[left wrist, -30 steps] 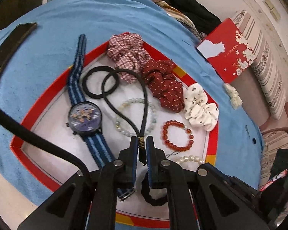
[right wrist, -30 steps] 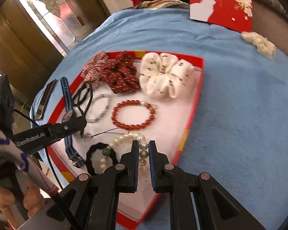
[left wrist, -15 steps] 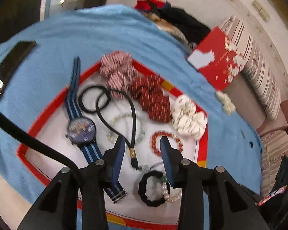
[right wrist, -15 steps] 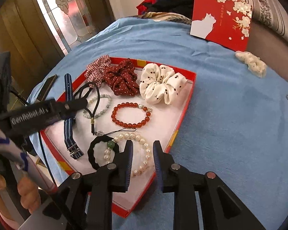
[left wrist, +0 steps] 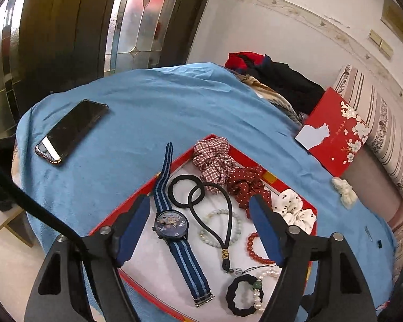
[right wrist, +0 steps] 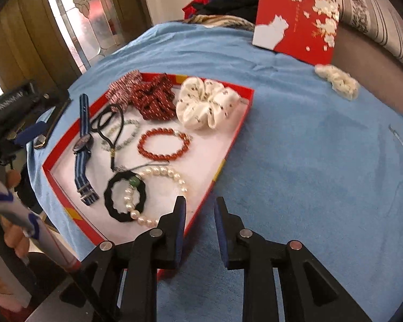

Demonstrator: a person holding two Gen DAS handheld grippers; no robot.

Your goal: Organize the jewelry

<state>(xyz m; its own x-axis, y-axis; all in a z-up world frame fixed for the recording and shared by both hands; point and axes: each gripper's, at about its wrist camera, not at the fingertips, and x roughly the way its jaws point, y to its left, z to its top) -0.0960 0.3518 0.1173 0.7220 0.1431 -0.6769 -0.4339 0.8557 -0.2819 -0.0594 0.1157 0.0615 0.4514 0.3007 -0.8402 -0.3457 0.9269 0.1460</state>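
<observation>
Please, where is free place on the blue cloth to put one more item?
The blue cloth is bare between the red tray and the red box, and between the phone and the tray. Inside the tray is crowded.

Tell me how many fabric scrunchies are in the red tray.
3, along the tray's far edge: red-and-white checked scrunchie nearest the blue striped watch, dark red dotted scrunchie in the middle, white spotted scrunchie at the other end. A separate cream item lies outside.
</observation>
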